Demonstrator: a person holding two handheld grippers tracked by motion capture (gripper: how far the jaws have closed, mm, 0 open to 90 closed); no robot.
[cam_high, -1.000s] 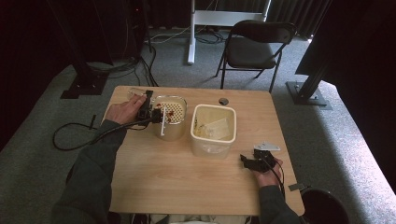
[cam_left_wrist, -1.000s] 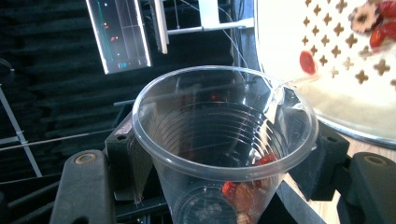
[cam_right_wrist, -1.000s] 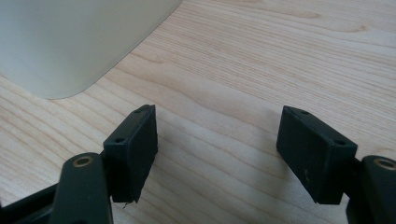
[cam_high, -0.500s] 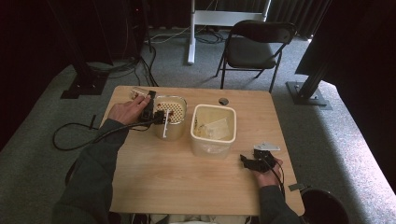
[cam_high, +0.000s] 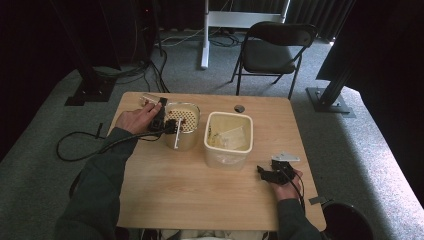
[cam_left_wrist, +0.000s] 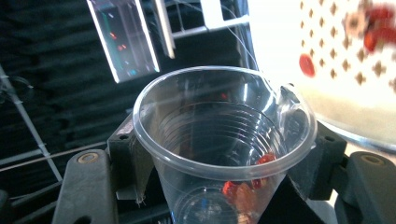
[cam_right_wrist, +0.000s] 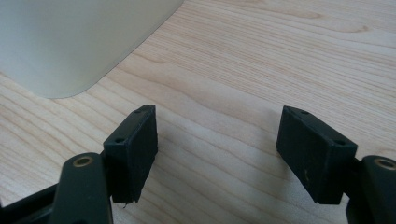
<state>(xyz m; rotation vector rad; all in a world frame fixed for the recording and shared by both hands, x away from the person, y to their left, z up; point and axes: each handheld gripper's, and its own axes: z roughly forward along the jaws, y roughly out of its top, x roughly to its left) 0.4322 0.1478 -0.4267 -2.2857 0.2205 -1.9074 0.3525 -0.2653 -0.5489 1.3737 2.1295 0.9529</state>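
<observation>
My left gripper (cam_left_wrist: 219, 154) is clamped on a clear plastic cup (cam_left_wrist: 219, 140), its two black jaws pressing the cup's sides just under the rim, so that the rim bulges a little out of round on one side. A few red pieces (cam_left_wrist: 243, 186) lie at the bottom of the cup. In the high view I hold that gripper (cam_high: 167, 125) at the far left part of the wooden table (cam_high: 200, 200), right against the round cream strainer (cam_high: 182, 125) with its pattern of small holes; from the left gripper view the strainer's holed wall (cam_left_wrist: 336, 56) stands just beside the cup, with red bits (cam_left_wrist: 373, 28) showing on it. The square cream tub (cam_high: 228, 140) stands near the middle of the table, well apart from the cup. My right gripper (cam_high: 267, 174) rests low on the table near its right edge, just beside that tub, and its jaws stand wide apart with only bare wood between them (cam_right_wrist: 217, 154).
</observation>
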